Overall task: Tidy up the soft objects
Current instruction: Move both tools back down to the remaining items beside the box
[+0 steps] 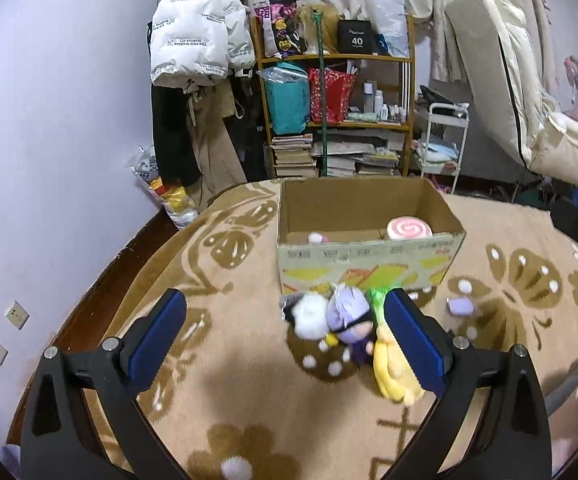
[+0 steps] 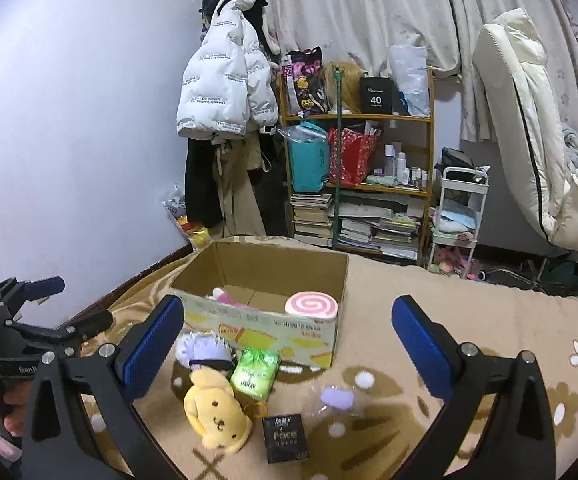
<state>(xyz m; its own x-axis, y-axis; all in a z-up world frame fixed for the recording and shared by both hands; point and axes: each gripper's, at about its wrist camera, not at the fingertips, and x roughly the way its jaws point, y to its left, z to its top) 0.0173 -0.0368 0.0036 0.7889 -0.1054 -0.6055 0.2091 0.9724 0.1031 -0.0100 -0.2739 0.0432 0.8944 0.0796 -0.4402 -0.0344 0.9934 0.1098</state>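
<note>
An open cardboard box (image 1: pixel 369 258) (image 2: pixel 265 320) stands on the patterned blanket, holding a pink swirl roll plush (image 1: pixel 409 228) (image 2: pixel 311 305) and a pink plush (image 2: pixel 229 298). In front of it lie a purple-and-white doll (image 1: pixel 345 316) (image 2: pixel 205 350), a yellow dog plush (image 1: pixel 389 372) (image 2: pixel 217 412), a green packet (image 2: pixel 255 372), a small lilac item (image 1: pixel 460 305) (image 2: pixel 337 396) and a black packet (image 2: pixel 285 436). My left gripper (image 1: pixel 285 336) is open above the blanket beside the doll. My right gripper (image 2: pixel 289 344) is open above the toys.
The beige blanket (image 1: pixel 509 280) covers a bed by a lilac wall. Behind stand a wooden shelf (image 2: pixel 369 152) with bags and books, a hanging white jacket (image 2: pixel 225 92), a white cart (image 2: pixel 461 216) and a leaning mattress (image 1: pixel 505 80).
</note>
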